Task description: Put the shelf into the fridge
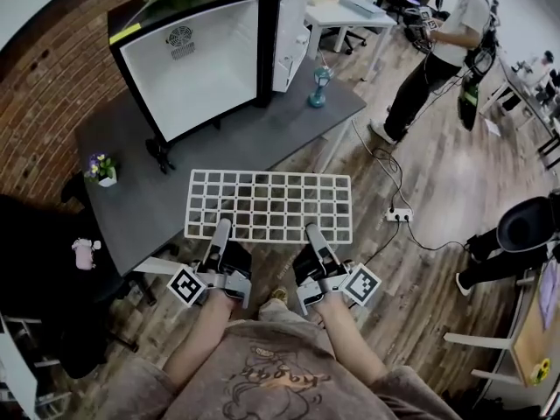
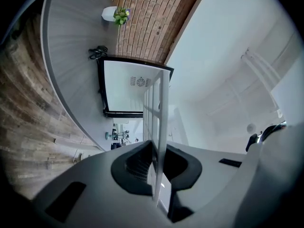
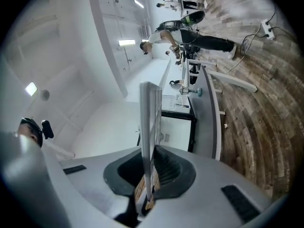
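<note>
A white wire-grid shelf (image 1: 269,205) is held flat above the near edge of the grey table (image 1: 254,138). My left gripper (image 1: 219,232) is shut on the shelf's near rim at the left, and my right gripper (image 1: 317,237) is shut on the same rim at the right. In the left gripper view the shelf (image 2: 160,122) runs edge-on between the jaws; the right gripper view shows the shelf (image 3: 149,127) the same way. The small black fridge (image 1: 197,55) stands at the table's back, its door (image 1: 290,29) swung open to the right and its white interior bare.
A teal hourglass-shaped object (image 1: 319,87) stands on the table right of the fridge door. A small potted flower (image 1: 101,169) sits at the table's left. A person (image 1: 437,51) stands at the upper right. A power strip and cables (image 1: 398,213) lie on the wooden floor.
</note>
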A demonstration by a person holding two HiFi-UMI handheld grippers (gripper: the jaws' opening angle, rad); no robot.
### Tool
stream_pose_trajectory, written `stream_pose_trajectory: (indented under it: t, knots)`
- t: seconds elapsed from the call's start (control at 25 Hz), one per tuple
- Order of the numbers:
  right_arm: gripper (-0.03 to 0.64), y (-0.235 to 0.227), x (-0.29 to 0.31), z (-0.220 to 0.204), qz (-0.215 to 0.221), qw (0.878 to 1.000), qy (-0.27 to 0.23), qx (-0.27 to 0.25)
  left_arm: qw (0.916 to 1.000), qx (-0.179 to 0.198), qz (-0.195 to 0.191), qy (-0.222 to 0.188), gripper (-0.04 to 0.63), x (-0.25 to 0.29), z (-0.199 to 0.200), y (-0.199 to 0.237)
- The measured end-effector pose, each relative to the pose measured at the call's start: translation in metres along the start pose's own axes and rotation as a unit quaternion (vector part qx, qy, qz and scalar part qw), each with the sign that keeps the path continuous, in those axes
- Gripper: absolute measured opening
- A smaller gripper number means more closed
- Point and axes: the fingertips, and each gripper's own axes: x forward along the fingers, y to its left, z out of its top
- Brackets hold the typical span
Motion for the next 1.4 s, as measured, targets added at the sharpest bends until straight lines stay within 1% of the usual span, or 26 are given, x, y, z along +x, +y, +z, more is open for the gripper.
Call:
stream_pose_trajectory:
  t: [0.2, 0.36, 0.56, 0.76, 0.96, 1.4]
  knots:
    - [0.023, -0.012, 0.023, 0.022, 0.008, 1.000, 0.026, 0.003, 0.9996, 0.013, 0.000, -0.026, 0.049, 0.022, 0.000, 0.007]
    - [0.024, -0.019, 0.040, 0.028, 0.012, 0.999, 0.047, 0.011, 0.9988, 0.017, 0.002, -0.046, 0.049, 0.031, 0.005, 0.011]
    - [0.023, -0.025, 0.068, 0.032, 0.021, 0.997, 0.069, 0.018, 0.9973, 0.029, 0.002, -0.068, 0.049, 0.042, 0.020, 0.017]
    - [0.025, -0.033, 0.103, 0.038, 0.028, 0.995, 0.090, 0.015, 0.9959, 0.029, 0.001, -0.085, 0.049, 0.061, 0.038, 0.025]
    - [0.025, -0.042, 0.139, 0.044, 0.030, 0.994, 0.103, 0.014, 0.9949, 0.029, 0.002, -0.097, 0.049, 0.085, 0.060, 0.036]
    - [0.025, -0.068, 0.248, 0.048, 0.030, 0.989, 0.141, 0.029, 0.9898, 0.040, 0.004, -0.137, 0.049, 0.146, 0.131, 0.057]
